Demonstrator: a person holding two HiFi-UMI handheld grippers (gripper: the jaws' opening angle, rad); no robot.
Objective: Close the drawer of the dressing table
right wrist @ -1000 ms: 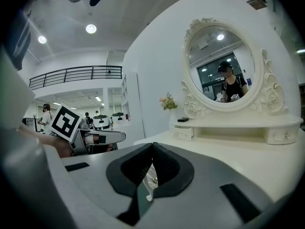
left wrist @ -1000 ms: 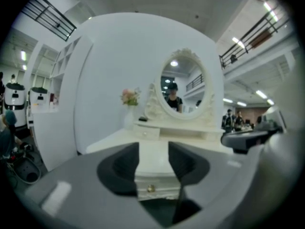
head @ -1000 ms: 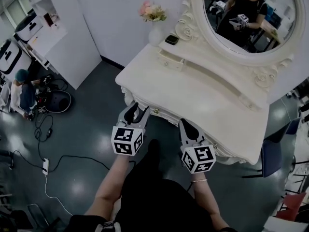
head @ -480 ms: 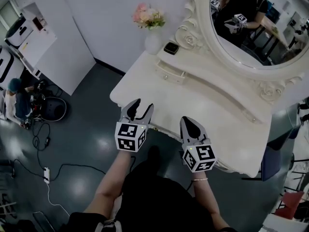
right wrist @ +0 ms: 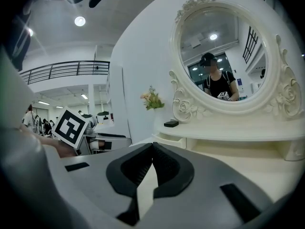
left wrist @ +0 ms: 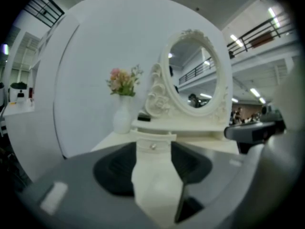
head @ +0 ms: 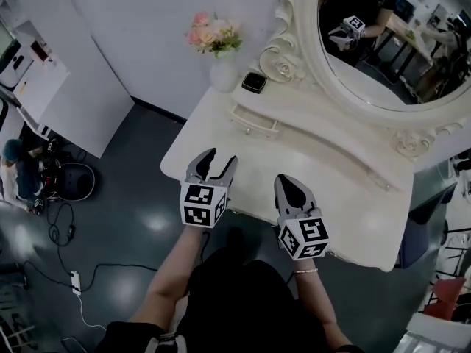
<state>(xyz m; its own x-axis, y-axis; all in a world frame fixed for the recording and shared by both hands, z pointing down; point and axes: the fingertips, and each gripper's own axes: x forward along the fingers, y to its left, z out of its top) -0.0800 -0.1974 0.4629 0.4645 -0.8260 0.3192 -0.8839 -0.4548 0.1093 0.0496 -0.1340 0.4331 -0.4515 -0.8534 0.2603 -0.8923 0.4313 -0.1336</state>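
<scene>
While both hands hover over the near edge of the tabletop, the count is quick: one cream dressing table (head: pixel 331 179), one oval mirror (head: pixel 383 43) in a carved frame, one white vase (head: pixel 223 73) of pink flowers (head: pixel 213 35), one small dark box (head: pixel 254 81), and two grippers.

I can make out one little drawer (head: pixel 254 120) (it may not be the only one). It sits at the far left of the tabletop, under the raised shelf below the mirror and just on the near side of the vase and the box. It is cream like everything else, with a small knob on its face, and that face stands forward of the shelf edge above it.

On the left gripper (head: pixel 219 159) the fingers (head: pixel 200 166) are opening wide. Nothing is between them; the drawer only shows through the gap, well beyond. The right gripper (head: pixel 289 186) has its fingers (head: pixel 294 195) drawn together at the tips, holding nothing.
</scene>
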